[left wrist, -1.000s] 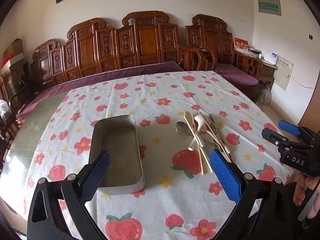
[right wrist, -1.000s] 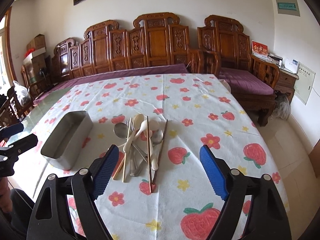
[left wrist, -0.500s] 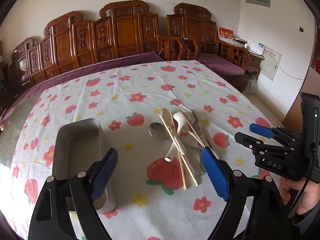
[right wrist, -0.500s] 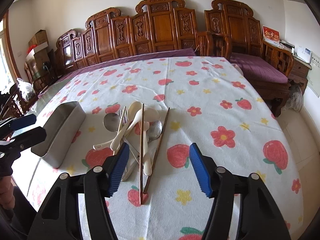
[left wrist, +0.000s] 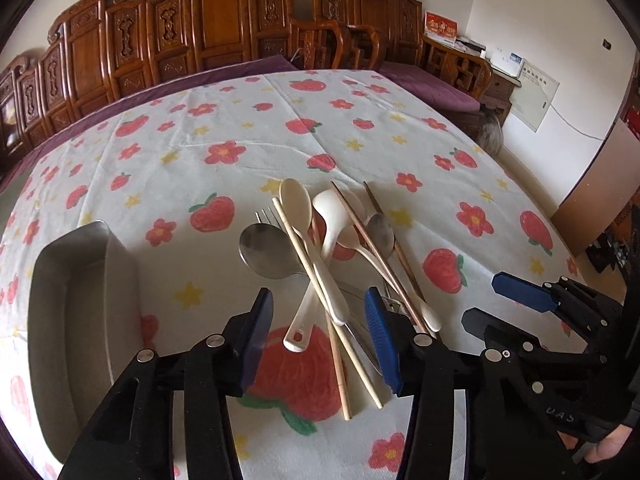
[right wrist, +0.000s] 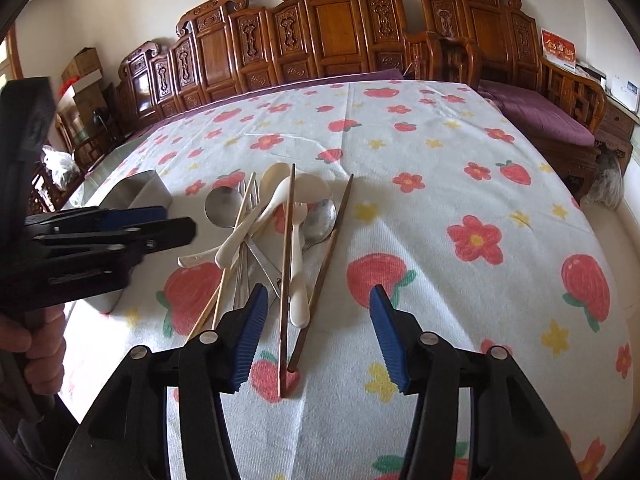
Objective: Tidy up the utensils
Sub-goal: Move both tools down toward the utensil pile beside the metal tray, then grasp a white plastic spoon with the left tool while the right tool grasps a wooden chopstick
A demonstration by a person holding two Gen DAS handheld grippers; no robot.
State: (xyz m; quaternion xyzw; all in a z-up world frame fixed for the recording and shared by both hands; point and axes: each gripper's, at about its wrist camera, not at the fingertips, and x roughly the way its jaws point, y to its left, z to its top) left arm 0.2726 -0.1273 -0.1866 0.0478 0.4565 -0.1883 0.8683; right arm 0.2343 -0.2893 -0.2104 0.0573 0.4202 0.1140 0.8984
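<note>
A pile of utensils (left wrist: 320, 248) lies on the strawberry tablecloth: a metal spoon (left wrist: 266, 248), cream spoons (left wrist: 298, 204), pale chopsticks (left wrist: 304, 256), dark chopsticks (right wrist: 286, 260) and a fork (left wrist: 268, 216). My left gripper (left wrist: 319, 304) hangs low over the near ends of the cream spoon handles and pale chopsticks. Its jaws are closing, with those handles between them but untouched. My right gripper (right wrist: 318, 296) straddles the dark chopsticks and a cream spoon handle (right wrist: 298, 280). Its jaws are also closing, and the pads are clear of them. An empty metal tray (left wrist: 80, 280) sits left of the pile.
Carved wooden benches (left wrist: 224, 20) with purple cushions line the far side and right of the table. The tablecloth's right edge (right wrist: 600, 240) drops to the floor. In the right wrist view the left gripper (right wrist: 180, 220) and a hand (right wrist: 36, 344) are at the left.
Both grippers have come down closer to the pile and their jaws have narrowed. The left one has shifted right, from over the tray to over the utensil handles.
</note>
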